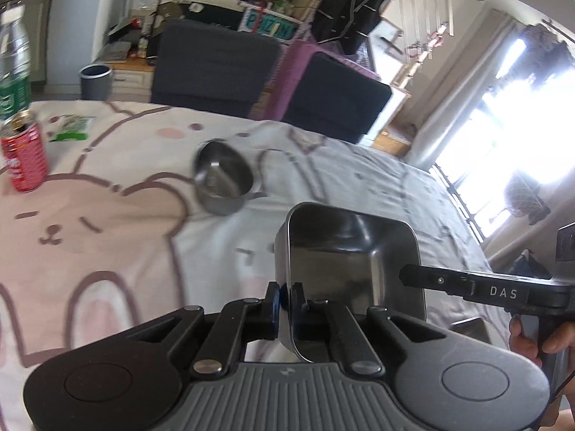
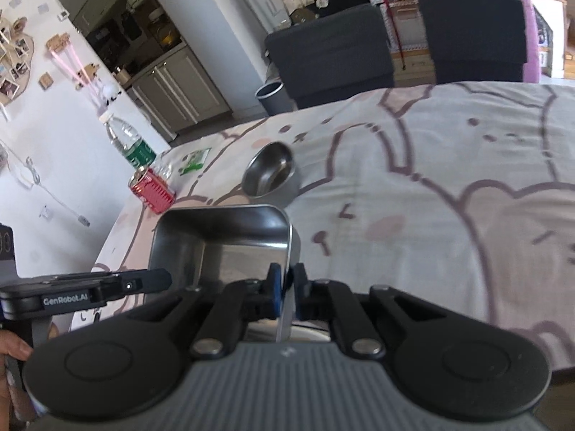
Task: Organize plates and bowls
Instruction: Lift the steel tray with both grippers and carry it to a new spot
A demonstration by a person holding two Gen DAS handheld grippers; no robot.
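Both tools clamped on opposite walls of rectangular stainless steel tray (image 1: 350, 251): left tool (image 1: 284, 296), right tool (image 2: 286, 282). Tray aloft; round steel bowl (image 1: 223, 176) ahead on tabletop (image 1: 107, 186). Advise level, matched hands

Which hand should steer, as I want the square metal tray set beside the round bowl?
Probably left: both grippers clamp opposite rims of the tray, and the bowl sits on the left gripper's side.
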